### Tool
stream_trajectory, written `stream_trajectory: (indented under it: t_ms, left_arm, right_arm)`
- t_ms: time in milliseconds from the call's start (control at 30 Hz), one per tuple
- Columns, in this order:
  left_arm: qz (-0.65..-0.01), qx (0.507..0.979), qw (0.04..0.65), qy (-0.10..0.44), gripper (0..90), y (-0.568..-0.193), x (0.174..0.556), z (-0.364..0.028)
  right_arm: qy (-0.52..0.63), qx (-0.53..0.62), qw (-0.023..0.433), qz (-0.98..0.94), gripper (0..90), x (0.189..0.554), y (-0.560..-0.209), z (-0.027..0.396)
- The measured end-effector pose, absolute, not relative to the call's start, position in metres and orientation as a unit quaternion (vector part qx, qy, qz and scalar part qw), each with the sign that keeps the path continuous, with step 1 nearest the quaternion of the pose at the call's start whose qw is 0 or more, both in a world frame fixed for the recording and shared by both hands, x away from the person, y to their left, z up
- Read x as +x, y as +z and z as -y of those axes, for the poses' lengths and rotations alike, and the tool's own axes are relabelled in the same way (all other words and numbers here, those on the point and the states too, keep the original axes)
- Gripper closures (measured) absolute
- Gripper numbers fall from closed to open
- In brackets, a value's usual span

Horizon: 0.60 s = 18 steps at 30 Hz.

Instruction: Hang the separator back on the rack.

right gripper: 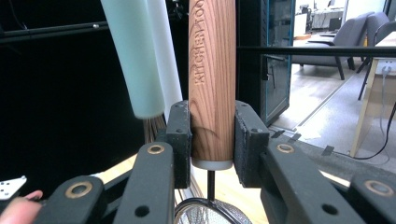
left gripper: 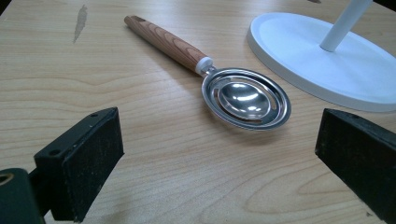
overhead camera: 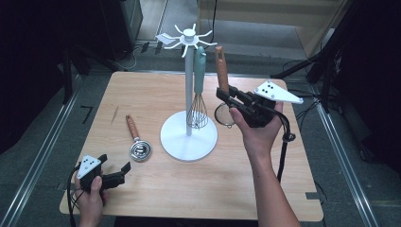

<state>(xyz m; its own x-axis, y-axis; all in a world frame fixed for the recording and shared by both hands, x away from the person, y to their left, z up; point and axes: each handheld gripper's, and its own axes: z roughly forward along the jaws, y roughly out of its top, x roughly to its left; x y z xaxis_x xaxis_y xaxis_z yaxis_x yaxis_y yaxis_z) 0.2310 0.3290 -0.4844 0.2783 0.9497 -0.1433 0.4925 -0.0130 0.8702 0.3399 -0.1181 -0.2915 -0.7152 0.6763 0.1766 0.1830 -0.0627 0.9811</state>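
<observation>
The small wire-mesh strainer with a wooden handle [overhead camera: 221, 71] hangs upright, clamped in the right hand-held gripper [overhead camera: 226, 94] beside the white utensil stand [overhead camera: 189, 137], while the left hand-held gripper [overhead camera: 116, 171] rests wide open and empty on the wooden table [overhead camera: 189, 189].

The middle of the table [overhead camera: 142, 90] is taken up by the white stand [overhead camera: 188, 137], whose wide round base and upright pole block any straight path across. A whisk [overhead camera: 197, 101] hangs close beside the pole, and just to its right a wooden-handled strainer [overhead camera: 221, 71] is clamped upright in the right hand-held gripper [overhead camera: 227, 97], so little room is left between them. A wooden-handled spoon [overhead camera: 137, 142] lies left of the base. Bare wood is left along the near edge and at the far left corner. The left hand-held gripper [overhead camera: 116, 171], jaws wide apart, occupies the near left corner.
</observation>
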Motion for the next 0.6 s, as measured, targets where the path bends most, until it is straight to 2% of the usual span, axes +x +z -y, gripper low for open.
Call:
stream_trajectory:
  t_ms: [600]
  left_arm:
    - [-0.543, 0.664, 0.447, 0.256, 1.2, -0.485, 0.231, -0.329]
  right_arm:
    - [0.672, 0.311, 0.183, -0.646, 73.0, 0.342, -0.276, 0.116]
